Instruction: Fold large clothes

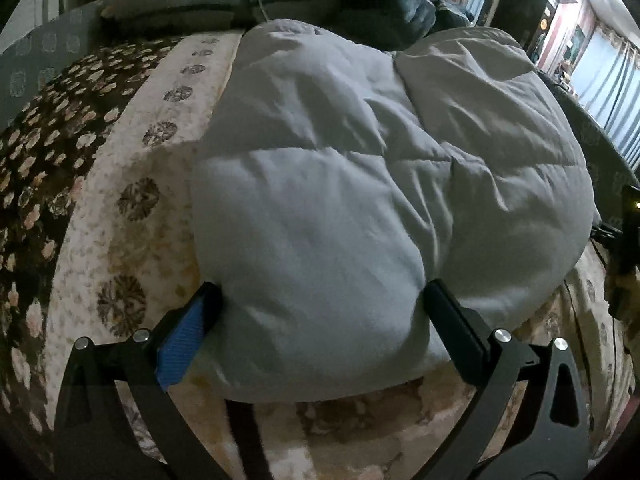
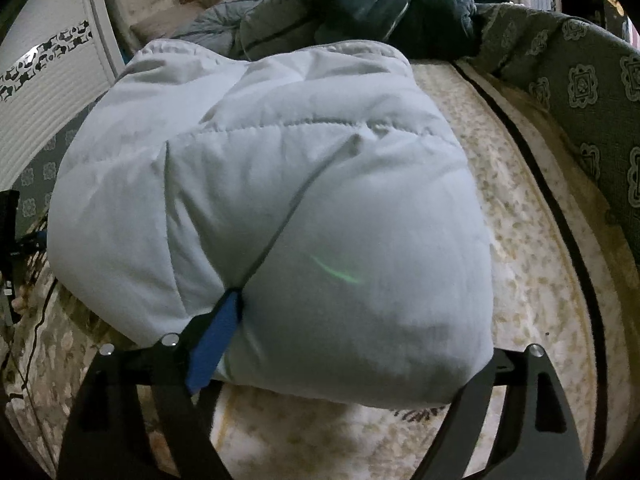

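**Inspector A:** Between the jaws of the left gripper (image 1: 320,312), the near end of the pale grey padded garment (image 1: 360,168) bulges; the jaws stand wide, both pads against its sides, fabric dented at each. I judge it clamped on that end.

**Inspector B:** Right gripper (image 2: 348,332): the blue pad presses into a seam fold on one side. The other finger is hidden under the bulk, so I cannot tell whether it bears. The jaws stand far apart, with the garment filling the gap.

**Inspector A:** Beyond the jaws?

**Inspector B:** The garment lies on a floral bedspread (image 1: 120,240), stretching away from both grippers. Further off, darker bedding (image 2: 380,4) is heaped at the head of the bed.

**Inspector A:** Progress?

**Inspector B:** Well advanced, in my judgement. It is already doubled into a thick, rounded bundle, no sleeves loose. Perhaps one last fold or a squaring-up remains.

**Inspector A:** Condition?

**Inspector B:** Quilted, puffy, soft creases. Likely to spring open.
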A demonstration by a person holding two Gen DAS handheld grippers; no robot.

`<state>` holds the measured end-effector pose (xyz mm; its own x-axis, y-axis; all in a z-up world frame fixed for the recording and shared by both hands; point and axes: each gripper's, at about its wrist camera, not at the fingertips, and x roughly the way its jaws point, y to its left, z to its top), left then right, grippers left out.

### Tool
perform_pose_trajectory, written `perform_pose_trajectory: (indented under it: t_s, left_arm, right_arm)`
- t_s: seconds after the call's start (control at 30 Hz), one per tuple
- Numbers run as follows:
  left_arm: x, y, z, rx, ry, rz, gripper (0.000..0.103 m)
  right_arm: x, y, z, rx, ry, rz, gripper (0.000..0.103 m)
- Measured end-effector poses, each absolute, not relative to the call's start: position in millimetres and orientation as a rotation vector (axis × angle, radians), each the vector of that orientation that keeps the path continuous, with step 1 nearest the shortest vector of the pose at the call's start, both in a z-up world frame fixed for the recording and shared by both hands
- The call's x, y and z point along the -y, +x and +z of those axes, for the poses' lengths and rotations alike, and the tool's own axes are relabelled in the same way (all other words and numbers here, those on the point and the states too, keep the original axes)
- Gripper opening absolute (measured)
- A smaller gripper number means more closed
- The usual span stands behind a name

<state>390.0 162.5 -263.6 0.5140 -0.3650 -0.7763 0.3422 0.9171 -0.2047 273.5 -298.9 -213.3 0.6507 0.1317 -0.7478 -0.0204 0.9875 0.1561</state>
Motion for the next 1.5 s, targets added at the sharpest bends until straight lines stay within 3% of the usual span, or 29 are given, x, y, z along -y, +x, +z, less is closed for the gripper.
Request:
perform_pose_trajectory:
  t_s: [0.17,0.47,0.93,1.23,1.5]
  left_arm:
    - [-159.1,396.5,-271.4,-0.974,-0.074,-0.435,0.1]
    - [-184.9,382.3,-271.9,-0.967,-0.06,-0.376,0.1]
    - [-159.7,378.9,-270.9,-1.036,-0.038,-0.354,0.1]
    - [-140.9,390.0,-265.8,-1.049,-0.024,-0.337,0.093]
    - [-126.3,405.7,-272.1,-1.048,-0.013,-0.328,0.093]
  right_arm:
    - [299.9,276.8,-213.9,-0.864,0.148,0.073,0.092]
    - [301.8,279.5,-217.0,-0.892,0.142,0.069,0.093]
    - [296.2,283.4,-214.7,-0.914,0.142,0.042,0.094]
    - [286.9,291.8,-209.5,-0.926,0.087,0.042,0.078]
    - [283.7,290.1,-213.8,-0.897,0.095,0.044,0.076]
